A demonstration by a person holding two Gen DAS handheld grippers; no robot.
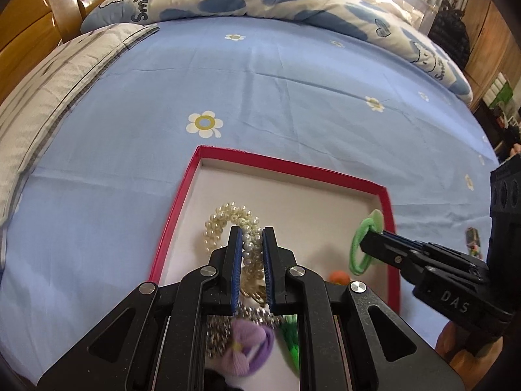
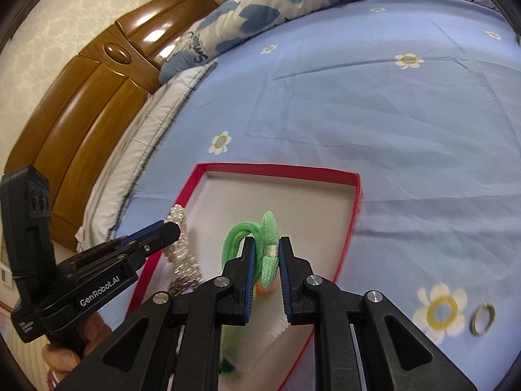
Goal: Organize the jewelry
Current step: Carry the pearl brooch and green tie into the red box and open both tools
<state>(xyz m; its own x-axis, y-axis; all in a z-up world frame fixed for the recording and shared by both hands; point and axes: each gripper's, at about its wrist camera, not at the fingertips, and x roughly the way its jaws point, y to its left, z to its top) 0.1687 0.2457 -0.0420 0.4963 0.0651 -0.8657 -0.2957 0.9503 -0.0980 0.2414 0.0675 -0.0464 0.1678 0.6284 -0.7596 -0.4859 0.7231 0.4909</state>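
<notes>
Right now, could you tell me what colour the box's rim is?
Red; the box's rim shows best in the right wrist view.

The light-blue flower-printed cotton bedsheet (image 1: 293,97) looks matt and softly creased. The shallow red cardboard box (image 1: 172,224) has a smooth red paper rim and a dull grey-white paperboard floor. The string of cream pearl beads (image 1: 224,221) is glossy, with small highlights. The green elastic cloth hair tie (image 2: 241,234) has a woven, slightly rough texture and a shiny metal crimp band. Both black plastic hand-held grippers, left (image 1: 252,251) and right (image 2: 265,260), look matt and grainy, with bright polished metal pivot pins and ribbed blue rubber pads. The brown wooden headboard (image 2: 97,97) is lacquered and highly glossy. The small metal ring (image 2: 483,318) on the sheet gleams.
</notes>
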